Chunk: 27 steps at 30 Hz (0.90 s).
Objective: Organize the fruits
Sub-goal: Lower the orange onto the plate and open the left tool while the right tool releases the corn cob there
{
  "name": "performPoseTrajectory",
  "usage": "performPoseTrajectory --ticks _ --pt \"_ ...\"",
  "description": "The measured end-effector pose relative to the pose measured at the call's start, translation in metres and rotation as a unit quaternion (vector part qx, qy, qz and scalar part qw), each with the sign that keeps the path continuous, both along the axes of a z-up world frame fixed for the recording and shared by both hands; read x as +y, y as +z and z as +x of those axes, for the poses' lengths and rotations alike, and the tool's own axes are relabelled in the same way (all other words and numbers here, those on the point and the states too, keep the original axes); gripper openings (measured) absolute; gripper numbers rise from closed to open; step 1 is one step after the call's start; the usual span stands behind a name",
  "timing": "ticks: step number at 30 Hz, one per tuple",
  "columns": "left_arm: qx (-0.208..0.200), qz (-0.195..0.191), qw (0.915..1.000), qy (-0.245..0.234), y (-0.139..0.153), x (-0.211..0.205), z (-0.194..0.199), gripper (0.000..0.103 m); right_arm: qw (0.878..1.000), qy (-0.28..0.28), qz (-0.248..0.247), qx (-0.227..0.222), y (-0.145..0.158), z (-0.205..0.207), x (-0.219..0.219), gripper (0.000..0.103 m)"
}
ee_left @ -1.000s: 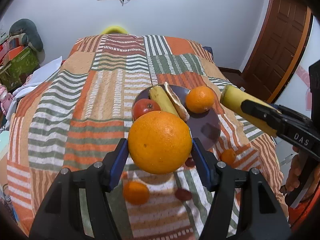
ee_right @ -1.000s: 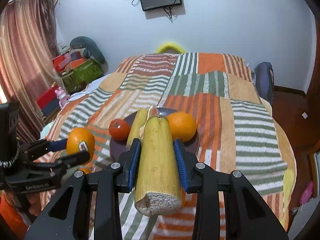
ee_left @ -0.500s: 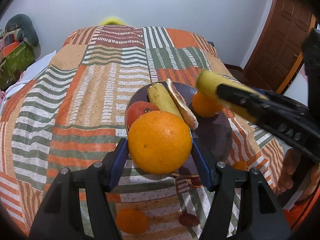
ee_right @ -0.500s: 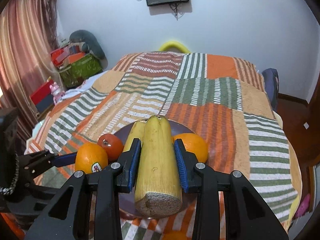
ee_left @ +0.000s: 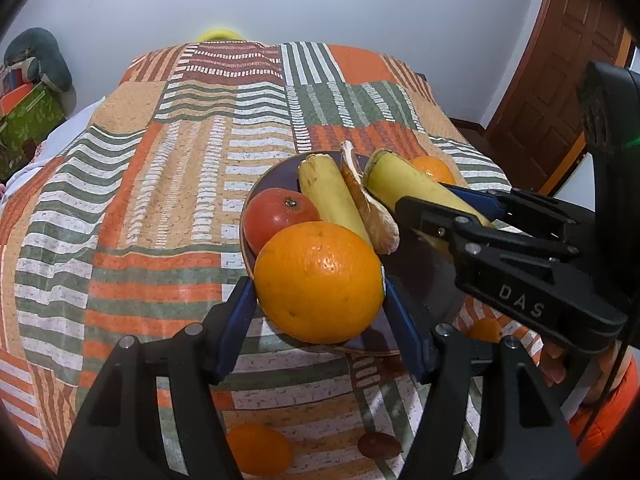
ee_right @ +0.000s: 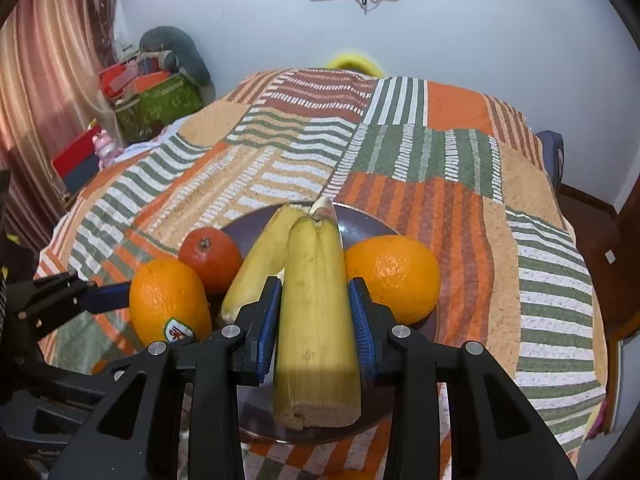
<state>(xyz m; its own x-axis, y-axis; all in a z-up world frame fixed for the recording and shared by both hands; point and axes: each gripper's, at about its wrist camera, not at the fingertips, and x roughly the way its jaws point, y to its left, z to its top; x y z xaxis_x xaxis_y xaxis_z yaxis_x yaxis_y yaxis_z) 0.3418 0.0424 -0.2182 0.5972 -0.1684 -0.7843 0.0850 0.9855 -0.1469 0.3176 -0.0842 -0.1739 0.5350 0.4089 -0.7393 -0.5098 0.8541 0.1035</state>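
My left gripper (ee_left: 318, 296) is shut on a large orange (ee_left: 319, 282) and holds it over the near left rim of the dark plate (ee_left: 420, 292). My right gripper (ee_right: 316, 312) is shut on a banana piece (ee_right: 316, 320) over the plate's middle (ee_right: 360, 228); it also shows in the left wrist view (ee_left: 416, 188). On the plate lie a tomato (ee_left: 278, 214), another banana piece (ee_left: 332, 196), a peel strip (ee_left: 370, 208) and a second orange (ee_right: 392, 272).
A small orange (ee_left: 258, 454), a dark red fruit (ee_left: 378, 445) and another small orange (ee_left: 485, 329) lie on the striped bedspread near the plate. A wooden door (ee_left: 560, 60) stands right; boxes and a cushion (ee_right: 160, 80) stand left.
Both grippers have moved forward and down over the plate, each still holding its fruit. The banana piece now sits beside the fruits on the plate.
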Motion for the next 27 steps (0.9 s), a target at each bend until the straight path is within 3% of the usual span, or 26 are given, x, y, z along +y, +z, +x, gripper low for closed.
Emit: performPoseTrajectory --ticks 8,19,27 --pt "0.013 -0.006 0.9999 0.005 0.003 0.001 0.001 0.064 1.0 0.001 0.008 -0.012 0.016 -0.008 -0.006 0.032" --pt "-0.046 0.012 0.9987 0.015 0.053 0.003 -0.033 0.065 1.0 -0.008 0.007 -0.022 0.037 -0.038 -0.026 0.034" --pt "-0.064 0.025 0.9972 0.029 0.074 0.011 -0.069 0.065 0.999 -0.017 0.003 -0.031 0.048 -0.066 -0.04 0.04"
